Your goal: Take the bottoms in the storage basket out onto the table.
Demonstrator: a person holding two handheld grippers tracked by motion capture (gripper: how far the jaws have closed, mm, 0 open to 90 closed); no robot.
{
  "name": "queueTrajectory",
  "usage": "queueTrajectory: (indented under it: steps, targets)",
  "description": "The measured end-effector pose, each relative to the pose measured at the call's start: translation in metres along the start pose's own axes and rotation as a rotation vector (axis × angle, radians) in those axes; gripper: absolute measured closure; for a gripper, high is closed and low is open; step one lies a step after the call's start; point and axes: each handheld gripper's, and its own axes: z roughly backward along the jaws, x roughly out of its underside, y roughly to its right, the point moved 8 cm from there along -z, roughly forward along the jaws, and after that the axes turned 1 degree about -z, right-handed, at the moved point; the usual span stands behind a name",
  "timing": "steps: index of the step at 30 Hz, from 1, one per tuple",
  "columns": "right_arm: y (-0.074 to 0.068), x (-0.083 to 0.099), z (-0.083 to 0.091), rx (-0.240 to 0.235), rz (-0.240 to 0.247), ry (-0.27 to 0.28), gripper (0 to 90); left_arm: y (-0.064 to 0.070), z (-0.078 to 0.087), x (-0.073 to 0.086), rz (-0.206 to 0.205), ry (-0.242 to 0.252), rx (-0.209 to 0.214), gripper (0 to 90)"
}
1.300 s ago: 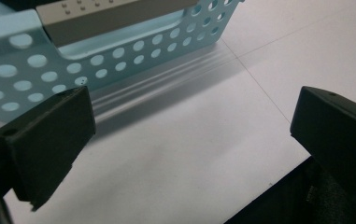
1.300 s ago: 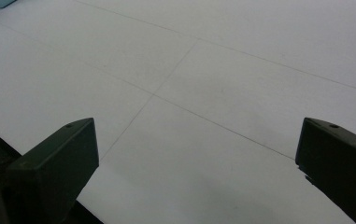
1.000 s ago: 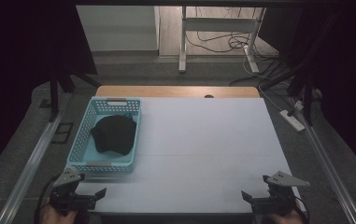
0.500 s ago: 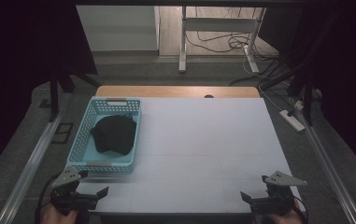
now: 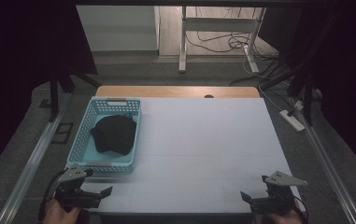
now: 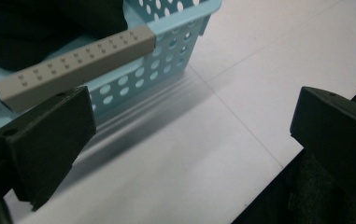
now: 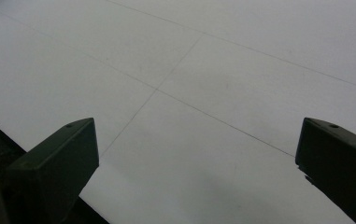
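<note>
Basket, light blue perforated plastic (image 5: 80, 147), is sitting at the table's (image 5: 203, 140) left side, holding a crumpled black cloth (image 5: 114, 134). Left gripper (image 5: 102, 192) is hovering just beside the basket's near wall, jaws gaping wide and gripping nothing. Right gripper (image 5: 246, 197) is idling at the near right edge, equally wide and holding nothing. Likely the approach step; next, the left gripper is needing to lift over the rim and reach down to the cloth.

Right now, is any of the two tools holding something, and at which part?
Nothing is held. The left tool and the right tool both stand open over the white table, near the blue basket with the black cloth.
</note>
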Motion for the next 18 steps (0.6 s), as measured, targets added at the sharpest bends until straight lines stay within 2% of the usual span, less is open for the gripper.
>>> queueTrajectory:
  steps: [8,18]
  targets:
    - [0.000,0.000,0.000,-0.001,-0.002,0.000,0.1,-0.002,0.002,-0.013,0.018,0.019,-0.003,0.0]
    - [0.000,0.000,0.000,-0.001,0.000,0.000,0.1,-0.007,-0.003,-0.023,-0.010,0.013,-0.027,0.0]
